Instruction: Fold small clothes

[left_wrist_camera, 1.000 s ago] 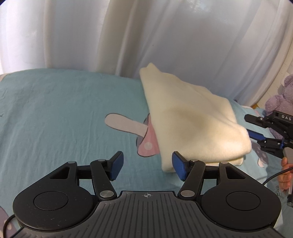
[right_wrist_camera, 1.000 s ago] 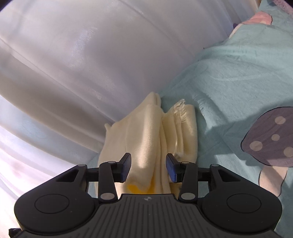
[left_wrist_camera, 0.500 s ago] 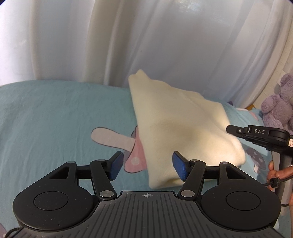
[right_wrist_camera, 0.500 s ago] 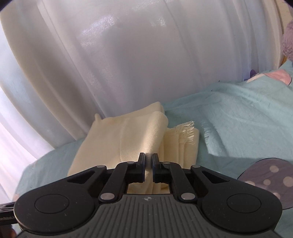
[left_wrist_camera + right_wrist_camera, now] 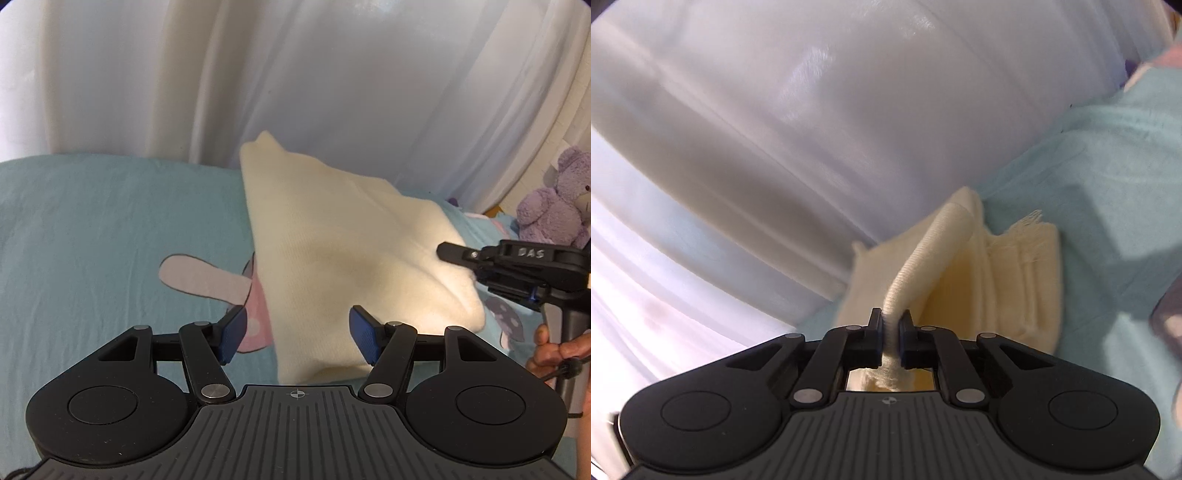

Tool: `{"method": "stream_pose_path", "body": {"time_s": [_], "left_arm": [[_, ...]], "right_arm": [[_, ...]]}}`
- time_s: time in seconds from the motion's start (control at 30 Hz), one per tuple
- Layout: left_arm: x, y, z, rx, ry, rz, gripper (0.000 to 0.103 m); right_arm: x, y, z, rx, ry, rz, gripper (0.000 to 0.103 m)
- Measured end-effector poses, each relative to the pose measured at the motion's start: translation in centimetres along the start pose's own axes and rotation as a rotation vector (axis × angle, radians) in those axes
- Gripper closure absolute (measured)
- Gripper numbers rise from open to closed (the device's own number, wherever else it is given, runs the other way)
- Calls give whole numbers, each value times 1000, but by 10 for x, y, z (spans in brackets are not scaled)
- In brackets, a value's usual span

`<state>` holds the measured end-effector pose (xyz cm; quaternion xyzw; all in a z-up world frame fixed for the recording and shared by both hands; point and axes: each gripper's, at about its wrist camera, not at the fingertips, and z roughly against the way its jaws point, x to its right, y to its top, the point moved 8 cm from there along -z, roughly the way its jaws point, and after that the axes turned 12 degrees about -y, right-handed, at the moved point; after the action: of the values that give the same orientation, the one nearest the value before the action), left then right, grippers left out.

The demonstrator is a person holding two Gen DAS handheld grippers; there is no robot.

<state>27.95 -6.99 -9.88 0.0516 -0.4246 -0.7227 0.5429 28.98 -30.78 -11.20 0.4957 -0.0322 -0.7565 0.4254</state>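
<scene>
The bed (image 5: pixel 92 221) carries the folded cream cloth (image 5: pixel 332 251), long axis running away toward the curtain (image 5: pixel 295 74). The right gripper (image 5: pixel 891 328) is nearer, jaws pinched on its raised right edge. The left gripper (image 5: pixel 297 334) hovers wide at the near end.

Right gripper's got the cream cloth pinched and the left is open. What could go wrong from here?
1. The right gripper pinches only a thin ridge of the folded cream knit cloth; it may slip out.
2. Lifting one side could spill the stacked layers and fringed edge.
3. The open left gripper steadies nothing, so the cloth may drag across the teal bedsheet.
</scene>
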Motion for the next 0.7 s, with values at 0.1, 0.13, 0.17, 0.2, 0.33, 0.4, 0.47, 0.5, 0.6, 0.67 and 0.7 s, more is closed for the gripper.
{"method": "stream_pose_path", "body": {"time_s": [0.1, 0.13, 0.17, 0.2, 0.33, 0.4, 0.47, 0.5, 0.6, 0.67, 0.7], "left_arm": [[-4, 7, 0, 10, 8, -3, 36], [-6, 9, -2, 8, 10, 1, 36], [-7, 10, -3, 4, 11, 5, 36], [-8, 11, -4, 0, 12, 7, 36], [-11, 15, -5, -2, 7, 3, 36], [-13, 18, -7, 1, 12, -1, 36], [-13, 24, -12, 4, 18, 2, 36], [-12, 28, -15, 9, 13, 4, 36], [-6, 34, -29, 5, -19, 6, 36], [-7, 31, -41, -28, -7, -4, 36], [-9, 28, -45, -46, 2, -10, 36]], "right_arm": [[17, -2, -10, 17, -265, 165, 95], [21, -8, -15, 16, -387, 276, 93], [18, -11, -16, 30, -390, 314, 93], [15, -12, -14, 24, -381, 311, 90], [-6, -5, 19, 142, -328, 326, 84], [-20, -8, 22, 136, -245, 332, 84], [-27, -17, 9, 82, -231, 371, 84], [-23, -24, -1, 46, -283, 404, 85], [-9, -40, -14, 59, -344, 517, 96], [-9, -42, -11, 66, -349, 566, 96], [-10, -42, -8, 57, -349, 575, 96]]}}
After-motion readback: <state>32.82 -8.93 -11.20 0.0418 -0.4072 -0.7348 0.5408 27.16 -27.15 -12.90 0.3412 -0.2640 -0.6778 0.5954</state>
